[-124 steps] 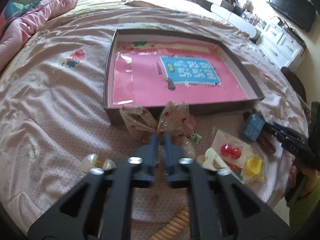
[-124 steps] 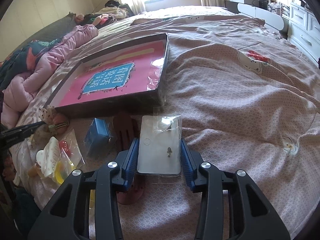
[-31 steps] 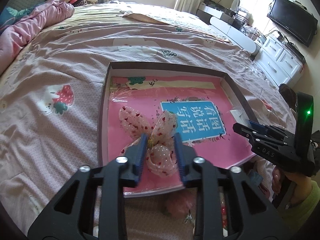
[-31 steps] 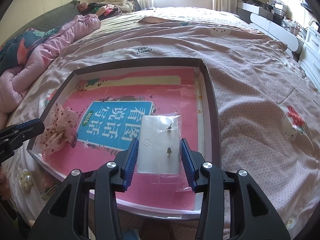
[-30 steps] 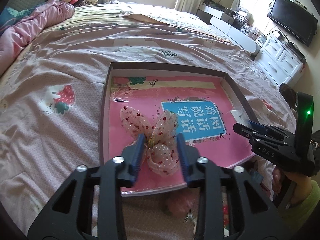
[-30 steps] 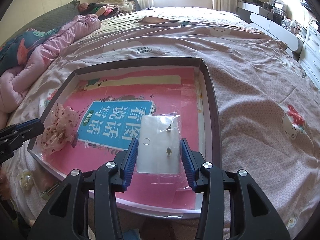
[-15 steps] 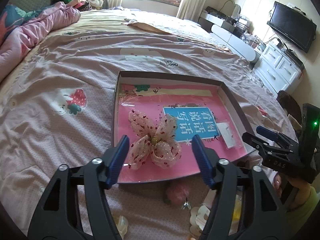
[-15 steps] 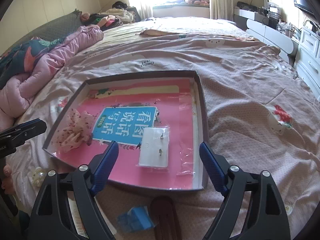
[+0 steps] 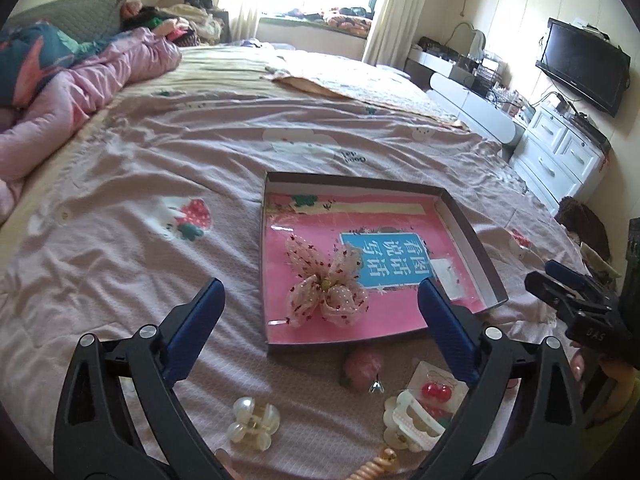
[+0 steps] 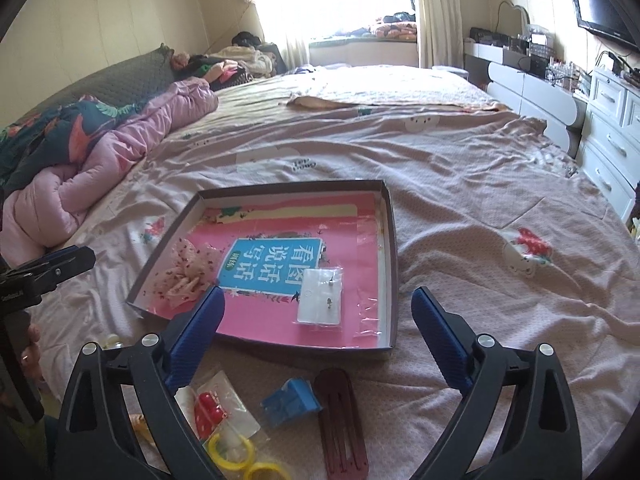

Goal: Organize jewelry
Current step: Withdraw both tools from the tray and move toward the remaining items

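Tulle bow and earring card lying in tray, left gripper and right gripper both spread wide, empty

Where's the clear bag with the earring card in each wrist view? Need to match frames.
Left wrist: the clear plastic bag with a white earring card lies at the tray's right side, partly behind the right blue finger of the left gripper.
Right wrist: it lies centre frame, inside the tray.
Shared landmark: the blue label with white characters, which it borders.
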Tool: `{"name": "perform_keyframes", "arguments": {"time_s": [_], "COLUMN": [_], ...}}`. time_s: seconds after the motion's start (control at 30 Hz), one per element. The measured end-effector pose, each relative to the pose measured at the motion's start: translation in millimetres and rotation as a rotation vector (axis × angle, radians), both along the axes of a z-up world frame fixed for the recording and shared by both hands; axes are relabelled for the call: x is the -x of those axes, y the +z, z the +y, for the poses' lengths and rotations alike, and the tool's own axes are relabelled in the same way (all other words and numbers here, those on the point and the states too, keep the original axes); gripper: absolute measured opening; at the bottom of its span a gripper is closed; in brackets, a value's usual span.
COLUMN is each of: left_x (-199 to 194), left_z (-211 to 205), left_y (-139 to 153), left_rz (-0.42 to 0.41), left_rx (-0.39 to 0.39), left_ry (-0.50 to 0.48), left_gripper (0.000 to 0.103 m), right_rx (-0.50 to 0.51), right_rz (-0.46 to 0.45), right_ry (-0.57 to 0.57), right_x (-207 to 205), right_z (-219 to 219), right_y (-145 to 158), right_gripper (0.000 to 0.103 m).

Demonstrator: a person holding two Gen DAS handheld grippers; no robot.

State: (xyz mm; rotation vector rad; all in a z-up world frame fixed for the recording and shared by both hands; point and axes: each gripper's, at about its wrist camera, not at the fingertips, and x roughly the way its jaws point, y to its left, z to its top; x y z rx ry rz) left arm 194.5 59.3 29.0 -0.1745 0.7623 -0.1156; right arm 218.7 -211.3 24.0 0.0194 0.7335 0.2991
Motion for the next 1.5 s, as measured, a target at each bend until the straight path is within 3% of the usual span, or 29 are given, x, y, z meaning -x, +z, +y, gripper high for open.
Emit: {"name": "perform_keyframes", "arguments": {"time_s": [0.23, 0.5, 0.9, 1.5], "left_x": [26, 53, 81, 109], "left_z": [1, -5, -16, -38], "left_y": [19, 21, 7, -17], "left_rz": [-0.060, -0.078, -0.061, -0.055], "left_rx": [0.008, 0.004, -0.031, -0.100], "left_ry": [0.007, 0.002, -0.036, -0.141], "left_gripper": [0.091, 0.091, 0.091, 0.091], "right_rx": [-0.017, -0.015, 0.007, 0.051], "right_rz": [-0.044, -0.068, -0.085, -0.060], "right_ry": [0.011, 0.055, 0.112, 0.163], "right_x": [24, 55, 87, 115], "right_z": [-8, -9, -8, -6], "right_y": [18, 25, 27, 3], "right_gripper": [0.092, 0.092, 0.092, 0.092]}}
